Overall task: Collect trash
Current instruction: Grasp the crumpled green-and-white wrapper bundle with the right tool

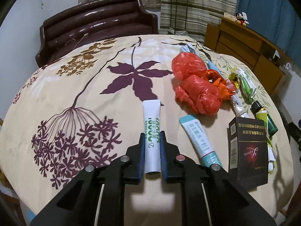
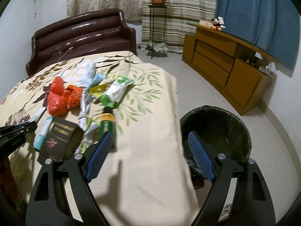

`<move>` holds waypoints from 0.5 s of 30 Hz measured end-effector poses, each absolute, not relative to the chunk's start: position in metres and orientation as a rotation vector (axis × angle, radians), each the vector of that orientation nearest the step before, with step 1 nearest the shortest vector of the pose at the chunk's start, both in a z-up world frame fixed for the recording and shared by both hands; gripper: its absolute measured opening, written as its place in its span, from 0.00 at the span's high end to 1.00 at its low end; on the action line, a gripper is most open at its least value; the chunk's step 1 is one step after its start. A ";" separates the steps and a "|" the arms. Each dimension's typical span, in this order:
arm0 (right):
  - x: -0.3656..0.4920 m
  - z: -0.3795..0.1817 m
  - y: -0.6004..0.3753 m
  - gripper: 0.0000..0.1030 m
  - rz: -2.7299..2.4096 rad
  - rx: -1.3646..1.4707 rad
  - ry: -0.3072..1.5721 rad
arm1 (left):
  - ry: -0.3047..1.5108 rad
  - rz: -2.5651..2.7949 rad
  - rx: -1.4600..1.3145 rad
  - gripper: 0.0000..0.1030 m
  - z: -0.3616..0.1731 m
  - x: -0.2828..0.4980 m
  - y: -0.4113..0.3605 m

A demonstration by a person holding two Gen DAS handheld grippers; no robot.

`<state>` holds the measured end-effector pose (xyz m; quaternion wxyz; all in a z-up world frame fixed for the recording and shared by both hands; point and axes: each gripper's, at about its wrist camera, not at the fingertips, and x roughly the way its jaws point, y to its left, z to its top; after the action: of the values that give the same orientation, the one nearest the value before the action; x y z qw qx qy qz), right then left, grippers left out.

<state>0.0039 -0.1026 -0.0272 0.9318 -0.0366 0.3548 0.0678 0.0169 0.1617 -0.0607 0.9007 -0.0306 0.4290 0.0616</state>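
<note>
Trash lies on a floral bedspread (image 1: 75, 86). My left gripper (image 1: 152, 134) is shut on a white tube with green print (image 1: 152, 130), its blue pads on both sides of the tube. Beside it lie a teal tube (image 1: 200, 141), a dark cigarette box (image 1: 248, 150), red plastic bags (image 1: 195, 86), wrappers (image 1: 244, 84) and a green bottle (image 1: 265, 116). My right gripper (image 2: 150, 137) is open and empty, over the bed's edge, between the green bottle (image 2: 106, 124) and a black-lined trash bin (image 2: 216, 130) on the floor.
A dark brown headboard (image 2: 80, 35) stands at the far end of the bed. A wooden cabinet (image 2: 225, 64) lines the right wall, with a plant stand (image 2: 157, 28) by the curtains. Grey floor (image 2: 188, 86) lies between bed and cabinet.
</note>
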 end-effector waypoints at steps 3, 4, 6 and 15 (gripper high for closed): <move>0.000 -0.027 -0.092 0.31 0.172 -0.070 0.736 | 0.880 0.133 -0.069 0.85 -0.058 0.012 0.167; -0.002 -0.028 -0.086 0.34 0.187 -0.074 0.740 | 0.874 0.137 -0.068 0.85 -0.057 0.010 0.169; -0.006 -0.029 -0.077 0.40 0.216 -0.076 0.752 | 0.867 0.142 -0.066 0.85 -0.055 0.007 0.172; -0.016 -0.041 -0.047 0.52 0.283 -0.097 0.801 | 0.850 0.157 -0.087 0.85 -0.051 -0.004 0.188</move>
<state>-0.0155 -0.0473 -0.0407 0.9100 -0.0471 0.3885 0.1370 -0.0044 0.1882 -0.0514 0.9072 -0.0421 0.4117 0.0758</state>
